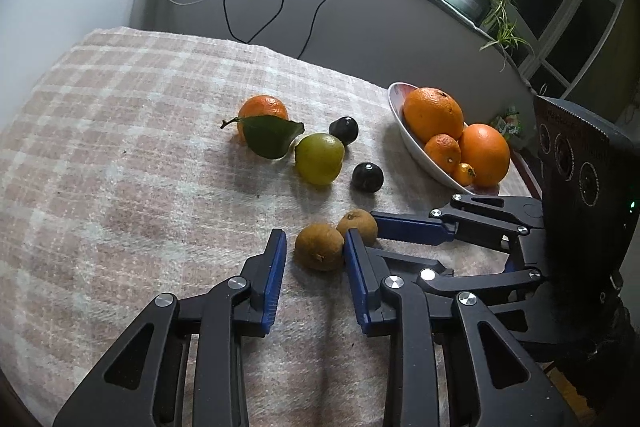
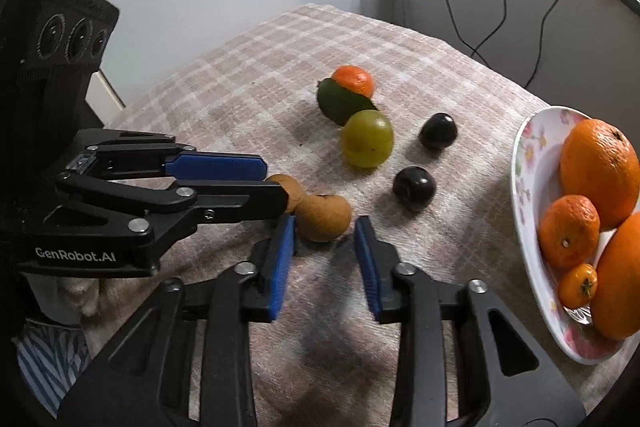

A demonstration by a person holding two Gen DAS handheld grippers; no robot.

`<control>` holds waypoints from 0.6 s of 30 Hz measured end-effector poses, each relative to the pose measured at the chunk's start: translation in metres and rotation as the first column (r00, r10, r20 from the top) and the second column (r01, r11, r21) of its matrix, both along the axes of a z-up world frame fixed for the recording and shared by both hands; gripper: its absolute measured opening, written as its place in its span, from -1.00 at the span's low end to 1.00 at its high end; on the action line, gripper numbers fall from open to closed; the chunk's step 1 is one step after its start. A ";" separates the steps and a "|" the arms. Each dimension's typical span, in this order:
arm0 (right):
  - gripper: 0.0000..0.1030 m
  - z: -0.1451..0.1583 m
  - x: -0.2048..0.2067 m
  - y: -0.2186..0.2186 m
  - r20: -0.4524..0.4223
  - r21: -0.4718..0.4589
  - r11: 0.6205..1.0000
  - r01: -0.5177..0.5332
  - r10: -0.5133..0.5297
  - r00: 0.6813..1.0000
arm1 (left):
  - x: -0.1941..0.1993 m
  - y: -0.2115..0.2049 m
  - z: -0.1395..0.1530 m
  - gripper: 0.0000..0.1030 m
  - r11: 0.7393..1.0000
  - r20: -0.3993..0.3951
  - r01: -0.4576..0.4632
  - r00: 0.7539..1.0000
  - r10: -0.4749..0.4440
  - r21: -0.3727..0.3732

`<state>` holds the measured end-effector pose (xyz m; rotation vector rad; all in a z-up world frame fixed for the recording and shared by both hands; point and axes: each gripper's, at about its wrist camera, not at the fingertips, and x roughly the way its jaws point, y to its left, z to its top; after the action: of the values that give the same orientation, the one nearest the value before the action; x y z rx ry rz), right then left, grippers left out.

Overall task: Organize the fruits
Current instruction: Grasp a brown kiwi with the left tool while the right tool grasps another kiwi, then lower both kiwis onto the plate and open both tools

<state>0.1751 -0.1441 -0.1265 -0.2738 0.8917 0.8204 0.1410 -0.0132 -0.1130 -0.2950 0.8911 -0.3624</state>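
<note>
Table (image 1: 120,147) under checked cloth fills the left wrist view. The left claw (image 1: 315,235) is clenched on one brown fruit (image 1: 319,247), with a second brown fruit (image 1: 357,227) touching it. Oranges (image 1: 434,115) sit in the bowl (image 1: 404,143) beyond. In the right wrist view, the right claw (image 2: 325,221) brackets the second brown fruit at its tips; whether it presses, I cannot tell. A green fruit (image 2: 367,138) lies farther off.

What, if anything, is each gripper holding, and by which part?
Nothing clearly. The left gripper flanks the nearer brown fruit by its sides, grip uncertain; the right gripper brackets the other brown fruit, one pad clear.
</note>
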 end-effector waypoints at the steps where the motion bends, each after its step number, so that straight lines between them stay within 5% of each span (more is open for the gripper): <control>1: -0.43 0.000 -0.001 0.001 0.006 -0.003 1.000 -0.002 0.002 1.000 | 0.000 0.001 0.000 -0.45 1.000 -0.001 -0.004 1.000 0.004 -0.005; 6: -0.45 0.002 -0.002 -0.002 0.011 0.005 1.000 0.007 -0.007 1.000 | -0.006 0.006 0.000 -0.45 1.000 -0.001 -0.001 1.000 0.001 -0.016; 10: -0.45 0.006 -0.001 -0.010 0.014 0.017 0.999 0.043 -0.043 0.999 | -0.007 0.001 0.000 -0.20 1.000 0.000 0.008 1.000 -0.008 0.012; 18: -0.45 0.010 -0.005 -0.033 0.015 0.037 0.994 0.100 -0.101 0.995 | -0.002 -0.022 -0.001 -0.18 0.996 0.012 0.045 0.999 -0.047 0.081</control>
<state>0.1702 -0.1771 -0.1168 -0.2024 0.8677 0.7391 0.1389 -0.0354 -0.1138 -0.1977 0.8975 -0.3698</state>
